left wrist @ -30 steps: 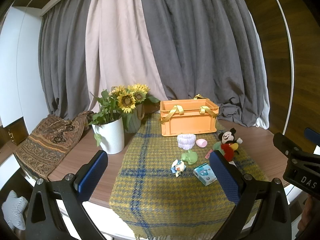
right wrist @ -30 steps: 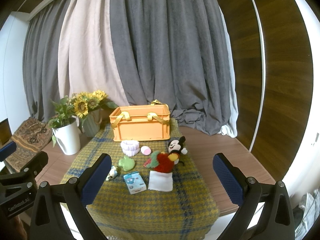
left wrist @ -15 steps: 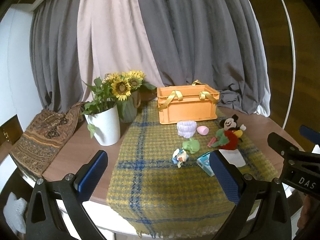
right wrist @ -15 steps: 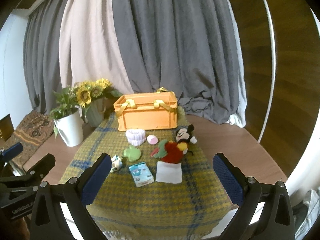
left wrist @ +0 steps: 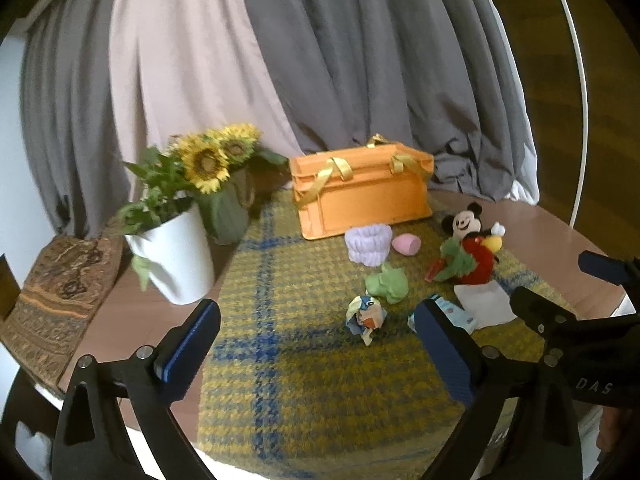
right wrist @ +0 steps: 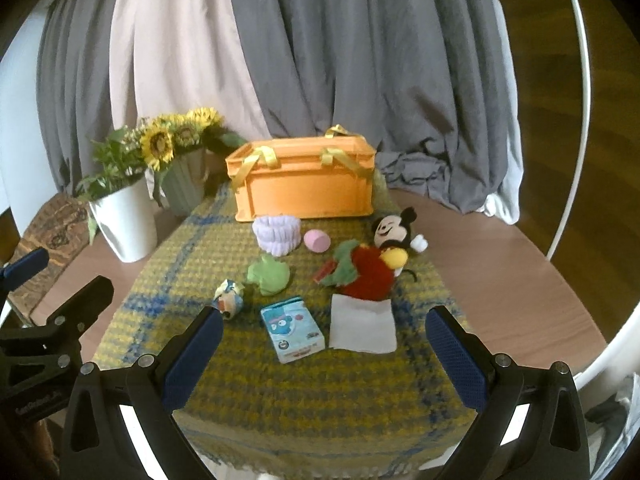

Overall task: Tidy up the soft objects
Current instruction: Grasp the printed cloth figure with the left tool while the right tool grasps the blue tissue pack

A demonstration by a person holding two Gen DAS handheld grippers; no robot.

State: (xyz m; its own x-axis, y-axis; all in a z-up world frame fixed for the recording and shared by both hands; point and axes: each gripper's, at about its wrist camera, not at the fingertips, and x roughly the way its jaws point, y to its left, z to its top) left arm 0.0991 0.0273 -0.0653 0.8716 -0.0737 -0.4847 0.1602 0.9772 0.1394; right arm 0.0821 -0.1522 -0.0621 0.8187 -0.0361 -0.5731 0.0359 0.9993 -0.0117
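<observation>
An orange crate (right wrist: 306, 186) with yellow handles stands at the back of a yellow-blue plaid cloth (right wrist: 280, 412). In front of it lie a lilac fuzzy band (right wrist: 279, 235), a pink egg-shaped puff (right wrist: 317, 241), a green soft toy (right wrist: 269, 277), a small blue-white toy (right wrist: 228, 300), a Mickey plush (right wrist: 378, 264), a blue tissue pack (right wrist: 292, 328) and a white folded cloth (right wrist: 363, 324). My left gripper (left wrist: 316, 350) is open and empty above the cloth's front. My right gripper (right wrist: 322, 356) is open and empty, near the tissue pack.
A white pot with a plant (left wrist: 176, 256) and a grey-green vase of sunflowers (left wrist: 224, 208) stand left of the crate. A patterned fabric (left wrist: 56, 300) lies at the table's left edge. Grey and beige curtains hang behind. The round table's edge (right wrist: 572, 304) curves at the right.
Both grippers have moved forward and lower toward the table; the objects look larger and nearer. Both stay open and empty. Nothing on the cloth has moved.
</observation>
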